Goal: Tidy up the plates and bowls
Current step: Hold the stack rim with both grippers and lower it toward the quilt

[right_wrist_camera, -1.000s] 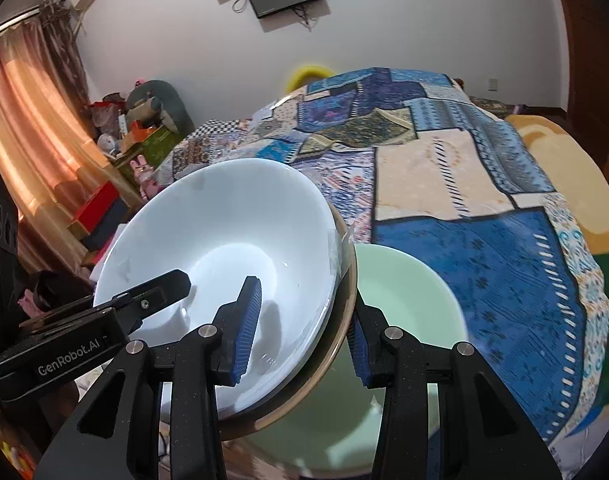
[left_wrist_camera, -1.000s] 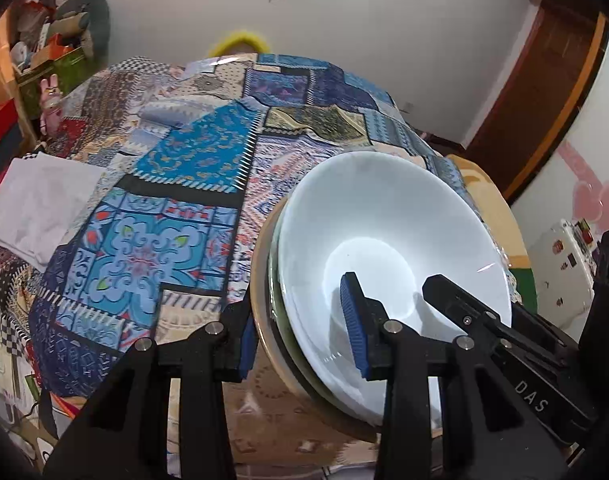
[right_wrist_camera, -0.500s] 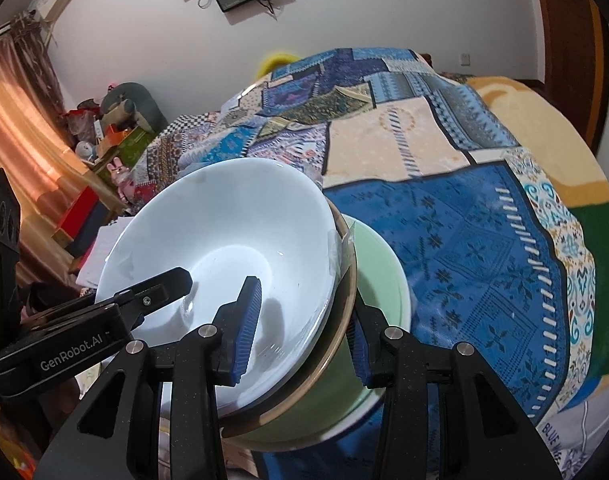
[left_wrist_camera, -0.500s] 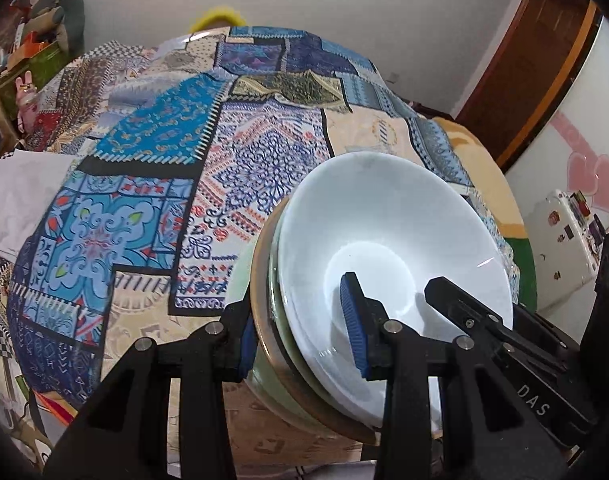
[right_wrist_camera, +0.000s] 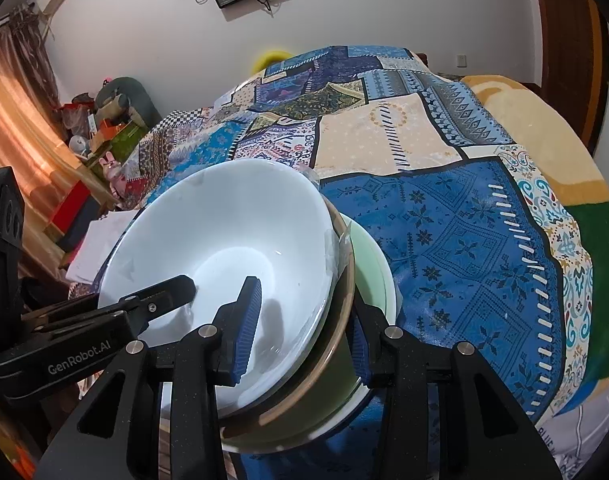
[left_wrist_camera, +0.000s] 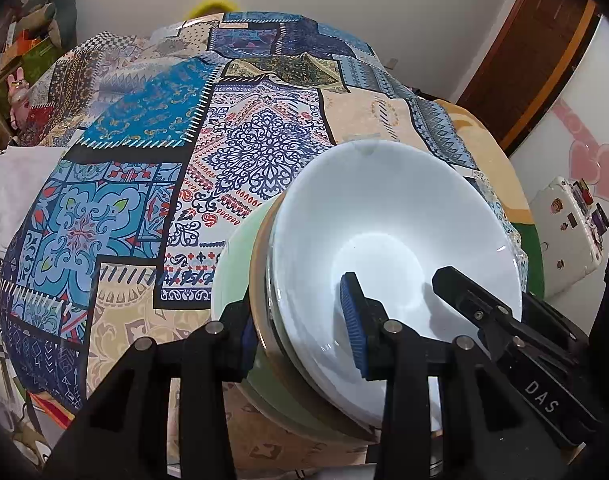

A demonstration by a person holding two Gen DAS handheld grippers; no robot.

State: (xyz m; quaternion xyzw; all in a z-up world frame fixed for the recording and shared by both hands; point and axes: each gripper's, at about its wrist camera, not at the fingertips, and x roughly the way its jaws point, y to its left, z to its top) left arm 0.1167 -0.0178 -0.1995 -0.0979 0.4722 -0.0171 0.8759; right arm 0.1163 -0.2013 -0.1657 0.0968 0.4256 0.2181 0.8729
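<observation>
My bed (left_wrist_camera: 116, 216) carries everything here. A patchwork spread (right_wrist_camera: 456, 264) covers it, blocks of blue, cream, and red-and-white print stitched side by side, with a plain tan blanket (right_wrist_camera: 544, 120) and a green patch showing at the far right edge. On the spread, close to me, sits a pale green bowl (right_wrist_camera: 374, 276), its base hidden behind the dishes I hold in front of it, so I cannot tell whether they touch it. At the left edge lies a white cloth (left_wrist_camera: 12, 192), flat and slightly rumpled, well apart from the bowl.
</observation>
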